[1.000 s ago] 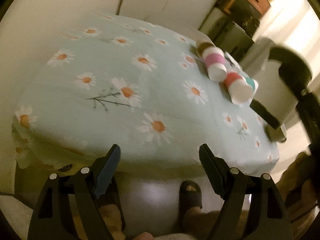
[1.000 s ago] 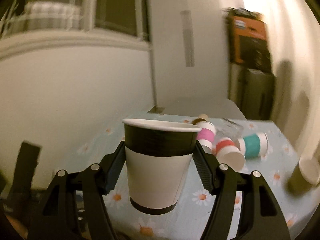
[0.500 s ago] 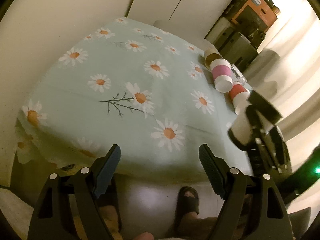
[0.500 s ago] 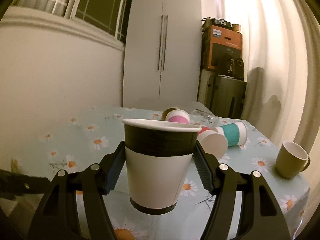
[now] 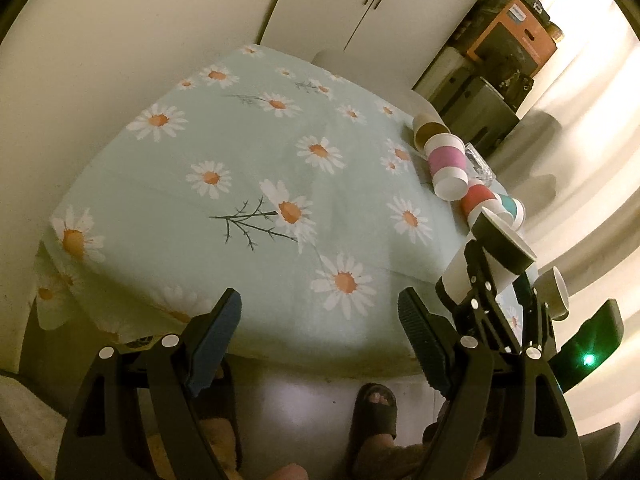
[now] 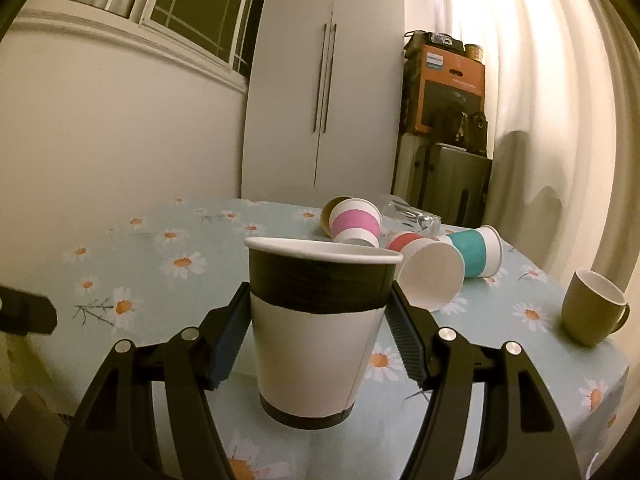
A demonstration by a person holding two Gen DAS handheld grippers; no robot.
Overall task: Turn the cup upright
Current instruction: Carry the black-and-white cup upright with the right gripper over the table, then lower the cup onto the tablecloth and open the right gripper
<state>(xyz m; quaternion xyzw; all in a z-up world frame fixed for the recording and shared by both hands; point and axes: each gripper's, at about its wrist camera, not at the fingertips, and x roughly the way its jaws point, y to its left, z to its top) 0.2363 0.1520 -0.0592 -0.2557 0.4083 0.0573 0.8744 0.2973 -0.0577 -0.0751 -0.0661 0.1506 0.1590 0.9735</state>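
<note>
My right gripper (image 6: 316,320) is shut on a black-and-white paper cup (image 6: 320,332), held upright with its mouth up, above the near part of the daisy tablecloth (image 6: 160,264). The same cup (image 5: 486,258) and the right gripper (image 5: 496,300) show at the right in the left wrist view. My left gripper (image 5: 320,320) is open and empty, hovering off the table's near edge.
A pink-banded cup (image 6: 354,224), a red-banded cup (image 6: 424,268), a teal-banded cup (image 6: 476,256), a brown cup (image 6: 330,212) and a clear glass (image 6: 412,218) lie on their sides at the far right. An olive mug (image 6: 592,308) stands upright at right. A wall borders the table's left.
My right gripper has swung with the cup from the left side towards the table's near right corner and lowered a little. The left gripper pulled back slightly and stays open.
</note>
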